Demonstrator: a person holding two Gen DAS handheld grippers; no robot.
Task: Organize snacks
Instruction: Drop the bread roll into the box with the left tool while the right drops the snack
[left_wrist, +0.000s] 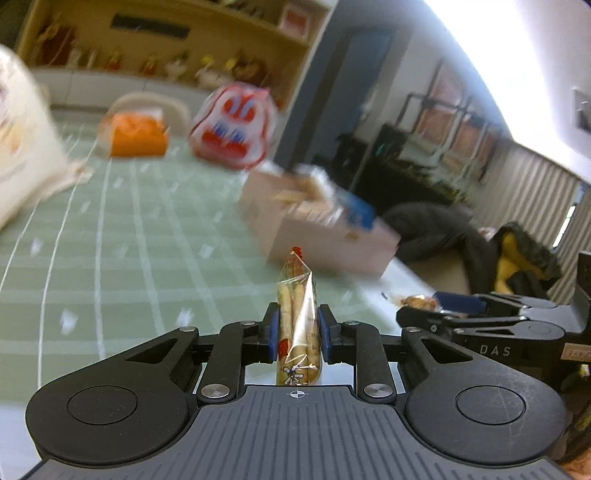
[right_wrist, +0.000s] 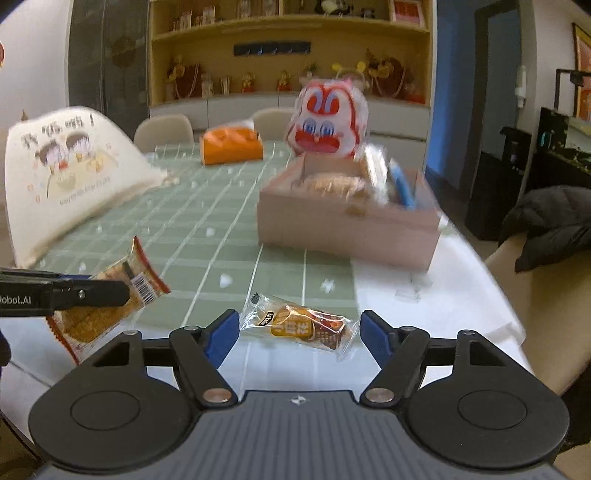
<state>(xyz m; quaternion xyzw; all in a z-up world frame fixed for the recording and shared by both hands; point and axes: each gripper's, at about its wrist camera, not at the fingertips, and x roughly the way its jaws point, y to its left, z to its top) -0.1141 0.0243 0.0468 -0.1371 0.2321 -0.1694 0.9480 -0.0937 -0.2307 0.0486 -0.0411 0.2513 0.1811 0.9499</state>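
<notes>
My left gripper (left_wrist: 297, 325) is shut on a clear cracker packet (left_wrist: 297, 314) with a red end, held edge-on above the table; the same packet (right_wrist: 110, 295) shows in the right wrist view at the left. My right gripper (right_wrist: 297, 330) is open, its blue pads (right_wrist: 221, 334) either side of a wrapped snack (right_wrist: 299, 326) lying on the white table. A cardboard box (right_wrist: 343, 229) holding several snacks stands ahead; it also shows in the left wrist view (left_wrist: 325, 236).
A green checked cloth (right_wrist: 207, 221) covers the table. On it are a large white cartoon bag (right_wrist: 70, 173), an orange bag (right_wrist: 231, 147) and a red-and-white mascot bag (right_wrist: 328, 122). Chairs stand behind; a dark jacket (right_wrist: 550, 225) lies at the right.
</notes>
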